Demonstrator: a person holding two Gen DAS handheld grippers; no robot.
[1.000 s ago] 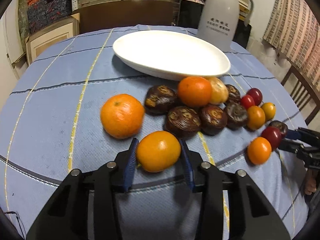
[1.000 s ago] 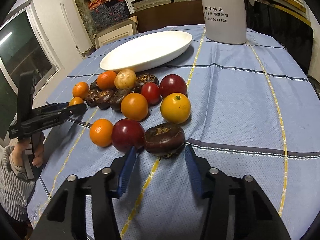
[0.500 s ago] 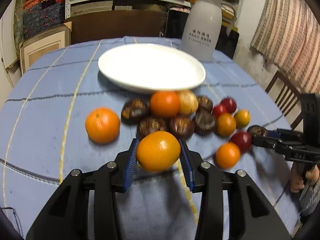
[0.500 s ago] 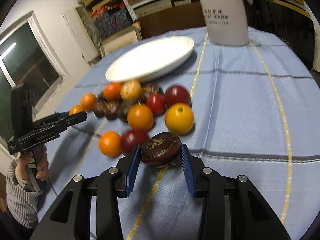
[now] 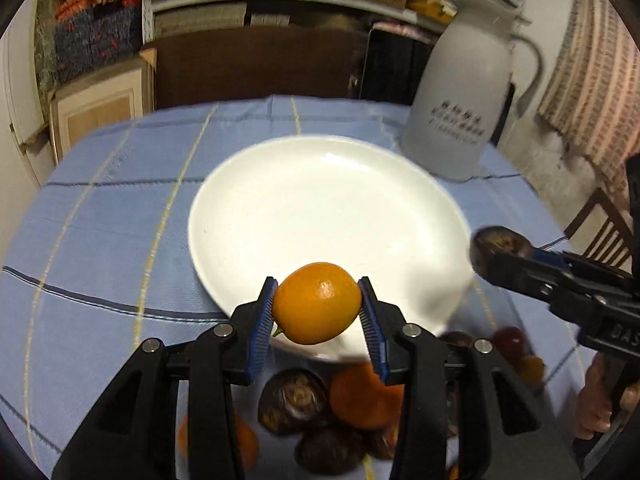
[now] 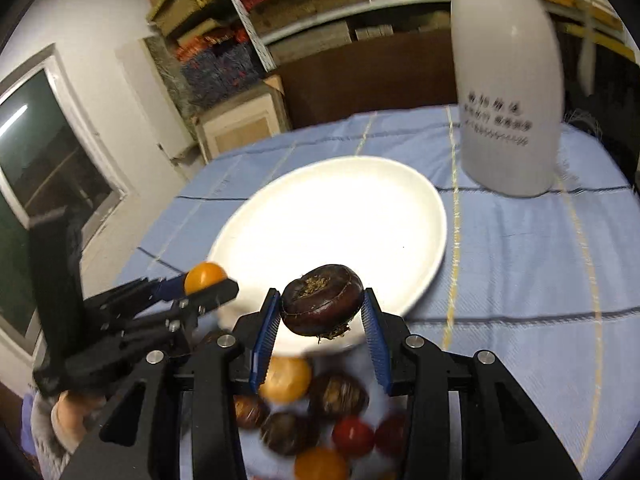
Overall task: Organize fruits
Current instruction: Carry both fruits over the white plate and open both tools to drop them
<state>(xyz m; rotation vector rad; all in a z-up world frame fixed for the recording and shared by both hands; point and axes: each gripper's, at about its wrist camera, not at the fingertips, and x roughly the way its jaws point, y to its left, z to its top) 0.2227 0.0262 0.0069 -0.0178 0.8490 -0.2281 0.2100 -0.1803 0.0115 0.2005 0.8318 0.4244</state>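
Observation:
My left gripper (image 5: pixel 318 312) is shut on a small orange citrus fruit (image 5: pixel 316 302), held in the air over the near rim of the white plate (image 5: pixel 320 208). My right gripper (image 6: pixel 320 312) is shut on a dark brown round fruit (image 6: pixel 322 304), also lifted over the near rim of that plate (image 6: pixel 340 216). Each gripper shows in the other's view: the right one with its dark fruit (image 5: pixel 498 248) at the plate's right, the left one with its orange fruit (image 6: pixel 204 274) at the plate's left. Several loose fruits (image 6: pixel 312 412) lie below, blurred.
A tall white jug (image 5: pixel 464 108) stands behind the plate at the right. The round table wears a blue checked cloth (image 5: pixel 100 232). A wooden chair (image 5: pixel 604 228) stands beyond the right edge. Shelves and boxes line the back wall. A person's hands hold both handles.
Both grippers lifted their fruits off the cloth and carried them forward to the plate's near rim. The right gripper's jaws closed on the dark fruit early in that span.

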